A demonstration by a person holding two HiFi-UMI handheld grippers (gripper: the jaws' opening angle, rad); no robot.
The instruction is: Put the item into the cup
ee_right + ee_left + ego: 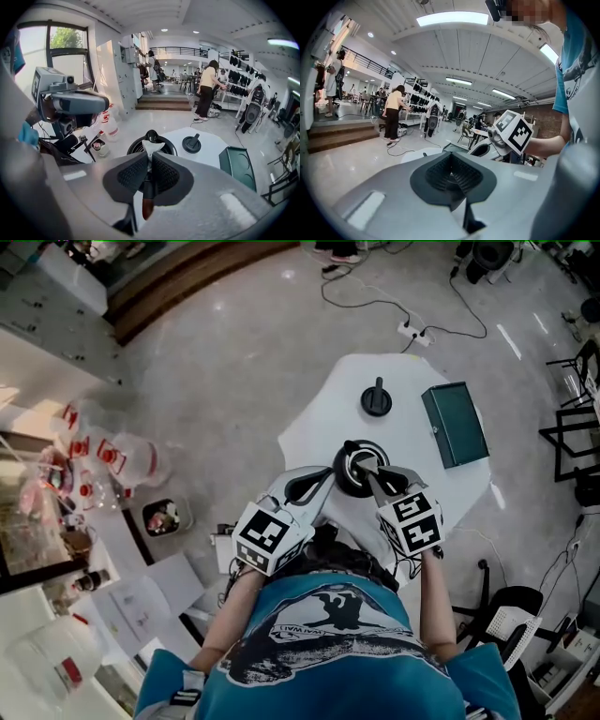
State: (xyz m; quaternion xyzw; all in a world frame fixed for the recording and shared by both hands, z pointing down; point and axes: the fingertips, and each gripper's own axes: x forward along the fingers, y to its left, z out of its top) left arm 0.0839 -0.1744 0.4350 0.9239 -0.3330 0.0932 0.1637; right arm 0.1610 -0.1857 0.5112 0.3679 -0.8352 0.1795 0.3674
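Gripper on the right (150, 161) first: clenched on a thin item (152, 148), white tip poking out past the pads, dark shaft pinched between them, brownish end trailing behind. Just beyond that tip, black cup (135, 146) on the white table (211, 150); cannot tell whether the tip sits inside the rim or only above it. Farther out and to this gripper's right, black lid (191, 144) with an upright handle, then green box (236, 165). Off to its left, left gripper (452, 169), pressed closed on nothing, aimed away across the room.
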